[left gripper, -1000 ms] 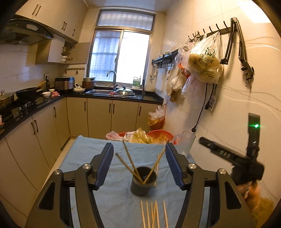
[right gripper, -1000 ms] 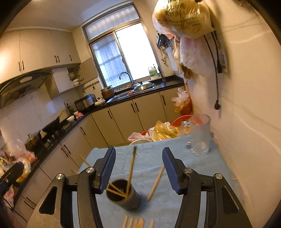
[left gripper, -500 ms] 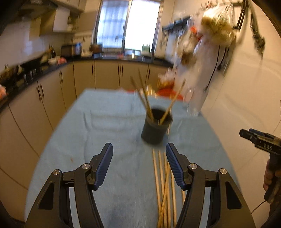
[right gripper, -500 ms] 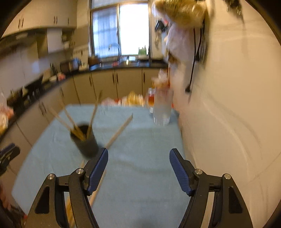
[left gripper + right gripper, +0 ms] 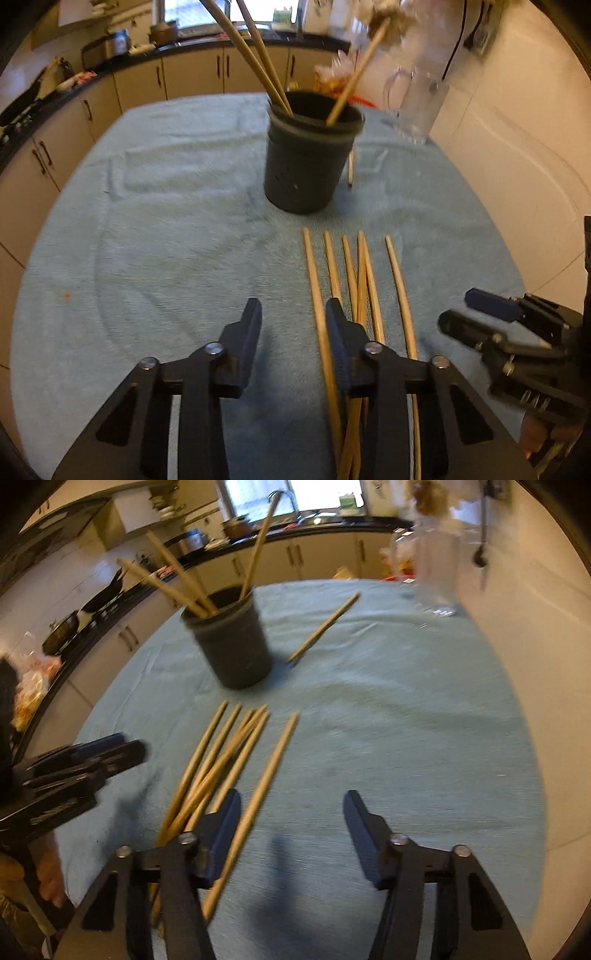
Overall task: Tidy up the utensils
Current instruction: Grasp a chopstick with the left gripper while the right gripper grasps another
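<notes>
Three chopsticks stand in the cup (image 5: 308, 162) mid-tabletop; five more lie loose (image 5: 354, 288) toward the near edge and one (image 5: 323, 627) lies behind the cup, so most remains. My left tongs (image 5: 293, 321) and right tongs (image 5: 291, 812) are both spread and empty over the loose ones, with bare cloth (image 5: 406, 720) toward the right edge.

Low in the frame, the right gripper (image 5: 291, 812) hangs over the pale blue cloth-covered table (image 5: 406, 720), jaws spread wide with nothing between them. Just left of centre lies a loose bundle of wooden chopsticks (image 5: 225, 760), overlapping. Above them stands a dark round plastic holder (image 5: 232, 642) with three chopsticks leaning out. One stray chopstick (image 5: 323, 627) lies right of it. At left edge, the left gripper (image 5: 107, 757) shows, blurred.
</notes>
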Demonstrator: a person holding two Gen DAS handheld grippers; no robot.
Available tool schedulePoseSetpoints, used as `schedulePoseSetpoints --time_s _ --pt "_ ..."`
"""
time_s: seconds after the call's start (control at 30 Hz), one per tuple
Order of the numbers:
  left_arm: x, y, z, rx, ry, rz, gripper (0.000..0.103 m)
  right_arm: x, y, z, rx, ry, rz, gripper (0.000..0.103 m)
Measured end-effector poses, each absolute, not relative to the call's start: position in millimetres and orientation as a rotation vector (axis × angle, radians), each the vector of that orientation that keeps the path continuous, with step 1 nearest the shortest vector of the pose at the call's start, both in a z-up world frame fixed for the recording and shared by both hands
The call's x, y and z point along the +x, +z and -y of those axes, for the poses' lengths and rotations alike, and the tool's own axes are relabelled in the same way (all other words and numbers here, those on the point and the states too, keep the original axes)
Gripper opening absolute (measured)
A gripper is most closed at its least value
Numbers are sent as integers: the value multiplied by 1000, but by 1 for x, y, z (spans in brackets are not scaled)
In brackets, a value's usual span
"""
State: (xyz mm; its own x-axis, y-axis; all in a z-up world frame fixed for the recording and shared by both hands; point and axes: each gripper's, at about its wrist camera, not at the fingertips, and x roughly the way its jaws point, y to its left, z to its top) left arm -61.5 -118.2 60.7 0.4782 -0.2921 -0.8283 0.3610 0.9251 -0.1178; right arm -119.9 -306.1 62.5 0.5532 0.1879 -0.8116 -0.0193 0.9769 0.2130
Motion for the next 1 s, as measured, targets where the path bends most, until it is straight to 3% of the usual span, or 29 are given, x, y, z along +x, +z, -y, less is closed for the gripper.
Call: schedulePoseSetpoints --time_s 0.23,0.37,0.4,0.5,0.53,1.0 --pt "-38 38 142 127 -411 -1028 30 -105 43 294 157 111 -994 50" --pt "-29 31 143 135 -397 -1033 16 -98 37 287 128 104 -987 45" --pt "-28 31 143 135 -391 -1034 9 -97 37 285 113 98 -984 44" --pt "-25 31 137 104 -393 -1048 7 -92 36 279 74 93 -974 27" --pt "-24 31 134 99 -389 -1055 7 -91 36 279 64 89 -976 16" --pt "-24 34 102 68 -389 -1154 7 -103 36 323 185 86 -1061 15"
